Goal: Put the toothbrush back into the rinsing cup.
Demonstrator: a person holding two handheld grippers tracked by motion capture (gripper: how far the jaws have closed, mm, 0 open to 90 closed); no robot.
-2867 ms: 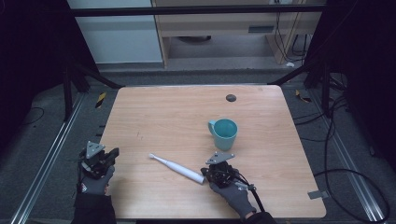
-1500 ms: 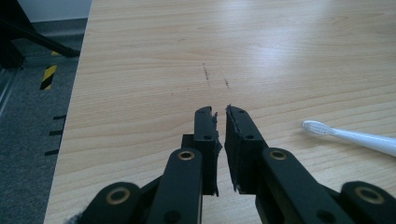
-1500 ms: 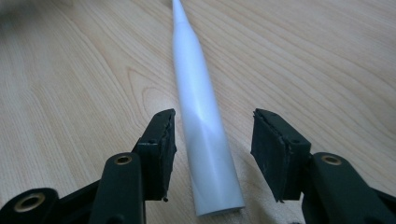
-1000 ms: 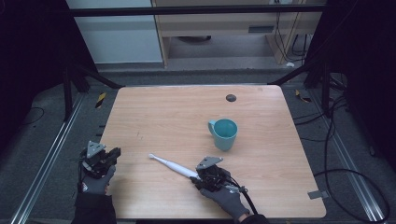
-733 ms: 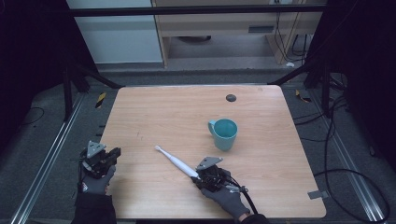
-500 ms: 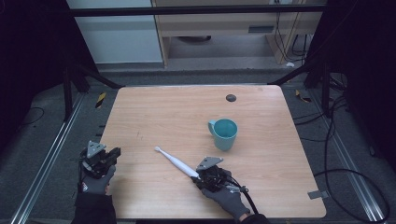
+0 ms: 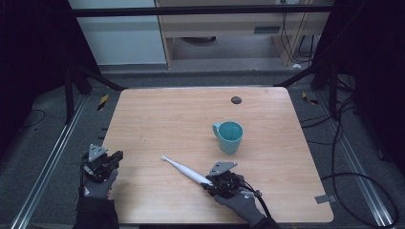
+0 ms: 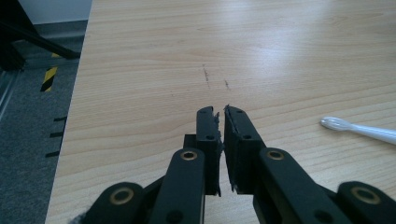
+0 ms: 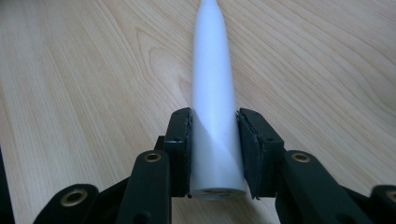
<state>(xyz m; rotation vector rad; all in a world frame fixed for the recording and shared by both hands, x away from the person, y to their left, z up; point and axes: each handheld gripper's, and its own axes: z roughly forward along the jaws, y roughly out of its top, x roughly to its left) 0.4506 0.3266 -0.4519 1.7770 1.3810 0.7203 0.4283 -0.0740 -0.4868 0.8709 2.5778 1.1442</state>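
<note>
A long white plastic toothbrush [image 7: 184, 170] is seen lying on the light wooden table [image 7: 181, 114], slanted from its small head at the upper left in the high view down to its thick handle end at the lower right. That thick end is clamped between the two black jaws of the right gripper [image 7: 213, 183], which is held by a gloved hand near the table's front edge. In the right gripper view the white handle [image 9: 212, 116] is shown pressed on both sides by the pads, its flat butt end sitting between them and the shaft running straight away over the wood grain. The jaws were closing within the last second and are now set firmly against the handle.

The left gripper [image 7: 111, 162] is held at the table's left edge, well apart from the toothbrush handle. In the left gripper view its jaws are seen drawn almost together with nothing between them, only a thin slit being left; the bristled head of the toothbrush [image 8: 338, 124] is visible off to the right.

A teal ceramic mug [image 7: 229, 137] is stood upright behind the right gripper, near but not touching the toothbrush.
</note>
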